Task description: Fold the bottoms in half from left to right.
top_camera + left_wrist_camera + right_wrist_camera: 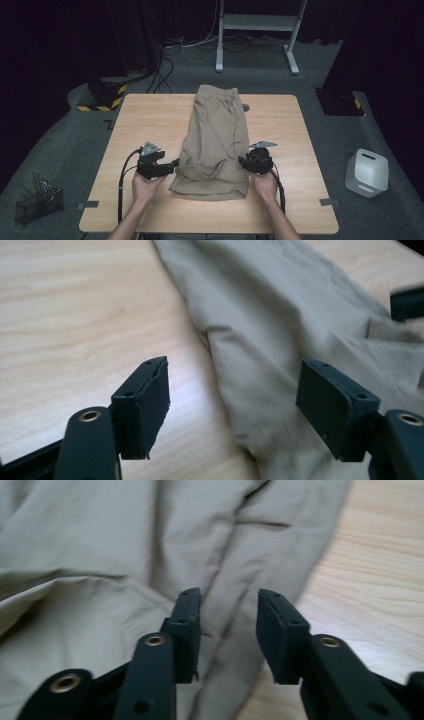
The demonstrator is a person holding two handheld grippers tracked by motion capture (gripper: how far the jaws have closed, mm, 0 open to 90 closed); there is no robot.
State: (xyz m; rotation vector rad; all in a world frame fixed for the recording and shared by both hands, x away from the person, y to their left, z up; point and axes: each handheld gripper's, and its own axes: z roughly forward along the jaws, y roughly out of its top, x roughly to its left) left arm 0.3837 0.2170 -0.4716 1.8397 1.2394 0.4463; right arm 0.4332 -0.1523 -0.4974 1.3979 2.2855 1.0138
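Left claw (232,407) is sitting with jaws spread wide at the left edge of the khaki shorts (216,142), nothing between them. Right claw (227,630) is hovering, jaws slightly parted, over their right edge. Shorts are lying down the desk's (145,117) middle, far edge to near.

In the high view the person's forearms (131,225) are cut off by the bottom edge, and so is the near edge of the wooden table (150,125) at its middle. The khaki shorts (215,145) cover a small dark object (246,107) at their far right side, too small to identify. A wire basket (39,202) on the floor holds items too small to make out. The white frame (257,22) at the back is cut off at the top. In the left gripper view a blurred black shape (407,302) is clipped by the right edge.
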